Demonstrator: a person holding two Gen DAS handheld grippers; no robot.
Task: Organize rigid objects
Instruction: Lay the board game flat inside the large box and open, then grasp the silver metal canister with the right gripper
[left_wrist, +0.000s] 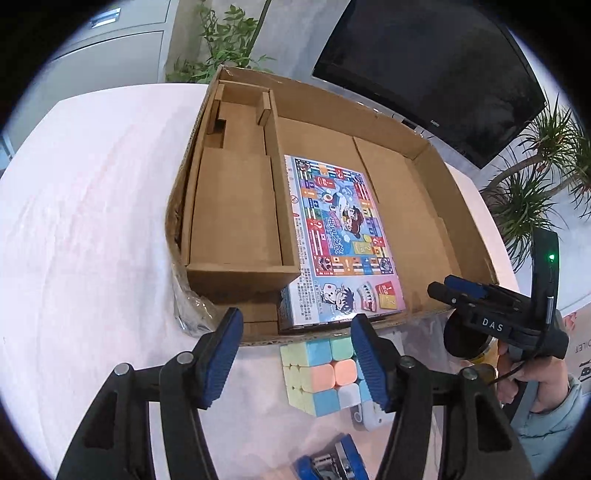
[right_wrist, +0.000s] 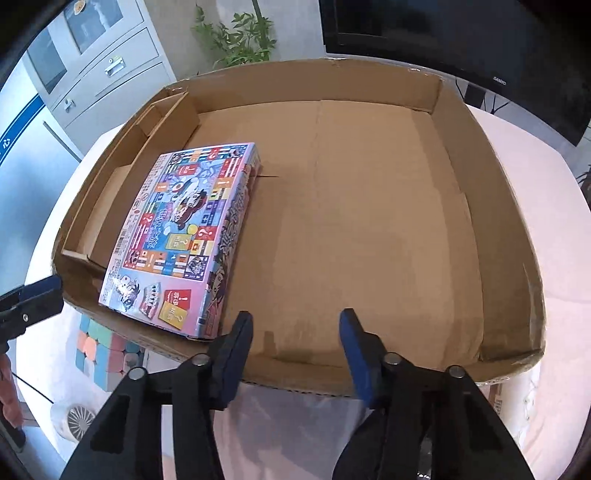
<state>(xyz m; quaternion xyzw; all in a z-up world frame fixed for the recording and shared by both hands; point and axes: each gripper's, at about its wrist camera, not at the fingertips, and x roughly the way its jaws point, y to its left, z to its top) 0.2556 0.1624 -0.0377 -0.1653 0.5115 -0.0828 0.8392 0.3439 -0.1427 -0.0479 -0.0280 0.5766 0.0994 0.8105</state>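
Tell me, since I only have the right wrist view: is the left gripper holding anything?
Observer: No. The left wrist view shows the left gripper open above the pastel cube, which lies on the table; nothing is pinched.
Operator: Is anything lying nearer the person than the cube?
Observer: Yes, a blue tool lies at the bottom edge of the picture. It is partly cut off, so I cannot tell what it is.
Operator: And outside the tray's left corner?
Observer: Crumpled clear plastic sits against the near left corner of the cardboard tray.
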